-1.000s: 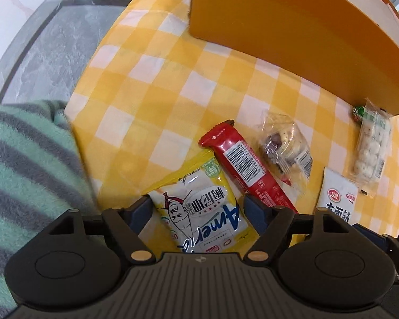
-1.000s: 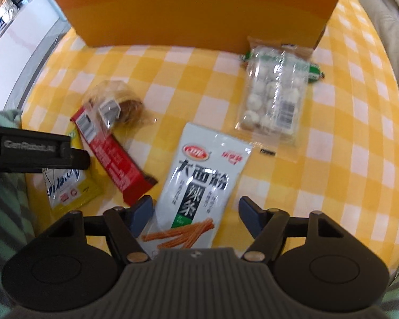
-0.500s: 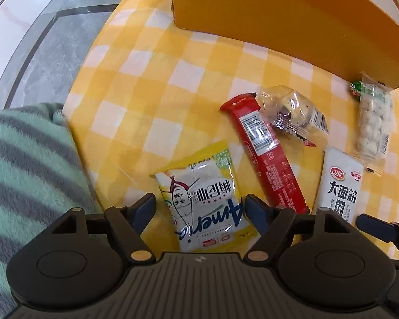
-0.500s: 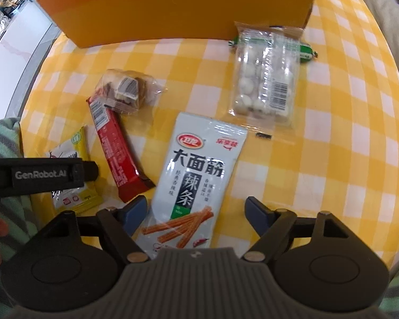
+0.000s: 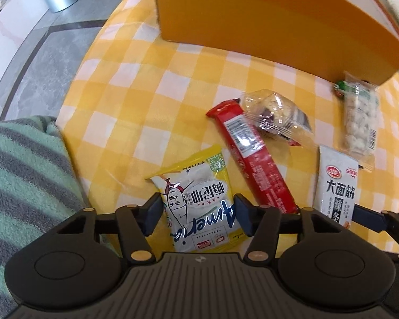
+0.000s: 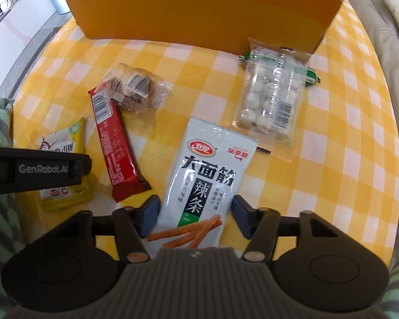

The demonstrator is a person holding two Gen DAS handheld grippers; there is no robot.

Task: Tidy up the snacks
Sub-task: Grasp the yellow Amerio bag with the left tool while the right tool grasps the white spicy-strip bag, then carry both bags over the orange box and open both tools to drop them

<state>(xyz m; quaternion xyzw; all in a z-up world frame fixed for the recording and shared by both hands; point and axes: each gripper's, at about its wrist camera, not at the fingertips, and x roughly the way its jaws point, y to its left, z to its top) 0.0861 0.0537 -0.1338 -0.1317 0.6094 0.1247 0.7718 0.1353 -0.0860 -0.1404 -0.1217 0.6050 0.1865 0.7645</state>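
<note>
The left gripper [image 5: 196, 218] has just been closing its fingers onto the yellow packet [image 5: 199, 199]; the right gripper [image 6: 192, 218] likewise narrows around the white packet [image 6: 207, 180]. Contact looks close, possibly incomplete. The orange box [image 6: 199, 13], upper frame, presumably receives them.

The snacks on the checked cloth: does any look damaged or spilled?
No damage or spill shows. Only the clear bag of white balls lies on top of a green-wrapped stick, beside the orange box.
</note>
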